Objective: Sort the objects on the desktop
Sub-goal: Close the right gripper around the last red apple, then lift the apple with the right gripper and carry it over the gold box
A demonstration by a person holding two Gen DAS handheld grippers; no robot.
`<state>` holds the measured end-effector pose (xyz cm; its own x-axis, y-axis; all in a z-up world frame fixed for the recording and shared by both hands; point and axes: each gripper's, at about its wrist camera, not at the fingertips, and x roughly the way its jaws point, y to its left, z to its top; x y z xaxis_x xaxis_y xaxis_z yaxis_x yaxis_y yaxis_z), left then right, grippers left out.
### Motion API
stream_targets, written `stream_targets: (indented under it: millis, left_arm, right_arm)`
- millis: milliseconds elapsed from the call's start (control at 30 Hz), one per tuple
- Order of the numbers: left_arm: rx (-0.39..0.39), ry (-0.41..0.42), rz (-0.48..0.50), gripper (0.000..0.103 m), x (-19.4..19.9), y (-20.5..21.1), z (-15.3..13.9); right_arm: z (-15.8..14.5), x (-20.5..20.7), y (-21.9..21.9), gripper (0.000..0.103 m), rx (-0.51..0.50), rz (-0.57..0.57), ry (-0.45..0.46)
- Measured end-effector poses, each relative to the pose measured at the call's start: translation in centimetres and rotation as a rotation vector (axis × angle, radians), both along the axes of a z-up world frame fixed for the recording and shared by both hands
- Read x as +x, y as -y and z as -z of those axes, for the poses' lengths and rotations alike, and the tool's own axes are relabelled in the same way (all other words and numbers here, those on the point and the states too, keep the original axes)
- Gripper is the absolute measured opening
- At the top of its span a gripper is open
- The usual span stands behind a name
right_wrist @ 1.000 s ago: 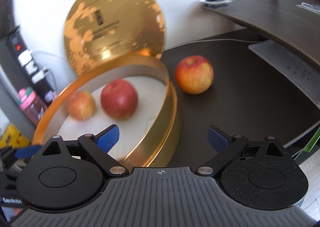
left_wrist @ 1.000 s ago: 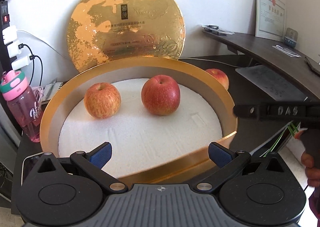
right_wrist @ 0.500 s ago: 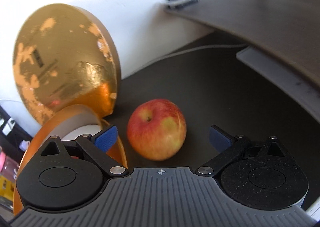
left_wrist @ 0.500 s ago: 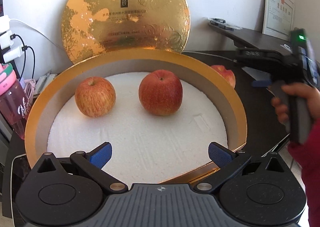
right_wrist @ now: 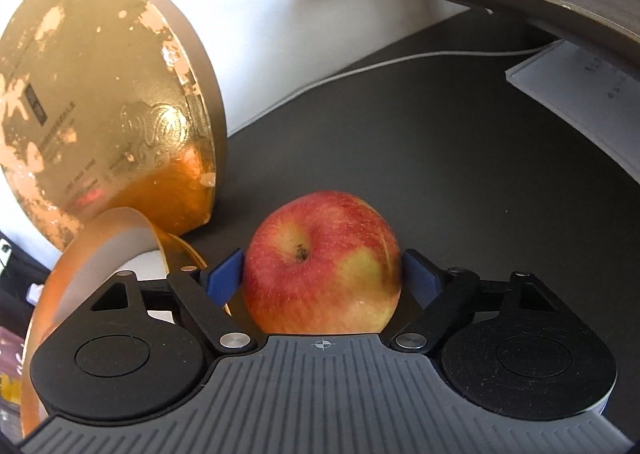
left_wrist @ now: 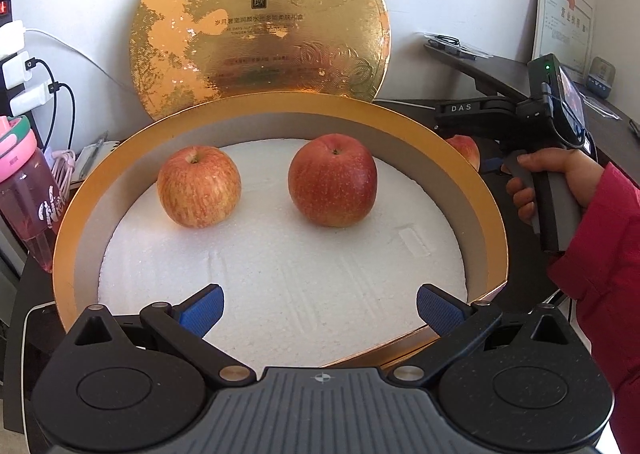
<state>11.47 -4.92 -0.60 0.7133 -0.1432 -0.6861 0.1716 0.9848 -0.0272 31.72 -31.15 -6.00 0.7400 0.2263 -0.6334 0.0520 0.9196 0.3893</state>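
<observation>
Right wrist view: the right tongs (right_wrist: 322, 274) straddle a red-and-yellow apple (right_wrist: 322, 264) that sits on the dark counter (right_wrist: 440, 158), one blue pad (right_wrist: 224, 280) close against each flank. The apple fills the gap, and the pads look to be touching its skin, though from this angle I cannot tell whether they are already pressing or only just meeting it; I read it as a grasp being made, with the apple not lifted. Just to its left rises the wall of the round gold gift box (right_wrist: 100, 238), and behind that the round gold embossed lid (right_wrist: 100, 94) leans upright against the white wall.

In the left wrist view, the left tongs (left_wrist: 318, 308) are spread wide and hold nothing, hovering over the near rim of the gold box (left_wrist: 64, 254). Inside, on the white foam liner (left_wrist: 300, 278), sit a striped pale-red apple (left_wrist: 199, 187) and a darker red apple (left_wrist: 332, 180), apart from each other. Beyond the far right rim a sliver of the third apple (left_wrist: 464, 148) shows, with a hand in a red sleeve (left_wrist: 556, 170) gripping the right tool's handle beside it.

By my judgement the sort is about two thirds done: two apples boxed, the third being taken. What remains is to lift it over the rim and set it on the foam, where open space is plentiful
</observation>
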Motion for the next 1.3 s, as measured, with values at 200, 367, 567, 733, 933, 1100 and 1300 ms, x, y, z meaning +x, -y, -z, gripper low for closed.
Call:
stream_targets:
  millis: [200, 367, 567, 733, 933, 1100, 1300]
  left_arm:
    - [0.0, 0.012, -0.006, 0.103, -0.5, -0.2, -0.3]
    - [-0.003, 0.031, 0.012, 0.103, -1.4, 0.1, -0.9]
    - [-0.008, 0.043, 0.045, 0.103, -2.8, 0.8, -1.3]
    - [-0.006, 0.041, 0.066, 0.103, -3.8, 1.3, -1.3]
    - [0.002, 0.045, 0.062, 0.103, -4.5, 1.4, -1.4]
    - [0.006, 0.043, 0.06, 0.103, -4.9, 1.4, -1.4]
    - [0.003, 0.035, 0.057, 0.103, -4.9, 1.3, -1.2]
  right_arm:
    - [-0.2, -2.1, 0.2, 0.085, -0.066, 0.011, -0.004]
    - [-0.1, -5.7, 1.6, 0.085, -0.095, 0.024, -0.019]
    - [0.5, -10.2, 2.9, 0.085, -0.109, 0.032, -0.014]
    - [0.9, -12.0, 3.5, 0.094, -0.118, 0.015, 0.052]
    - [1.0, -13.2, 2.0, 0.097, -0.234, -0.005, 0.154]
    - [1.4, -13.3, 0.8, 0.093, -0.342, -0.007, 0.168]
    - [1.7, -13.0, -0.5, 0.089, -0.458, -0.01, 0.16]
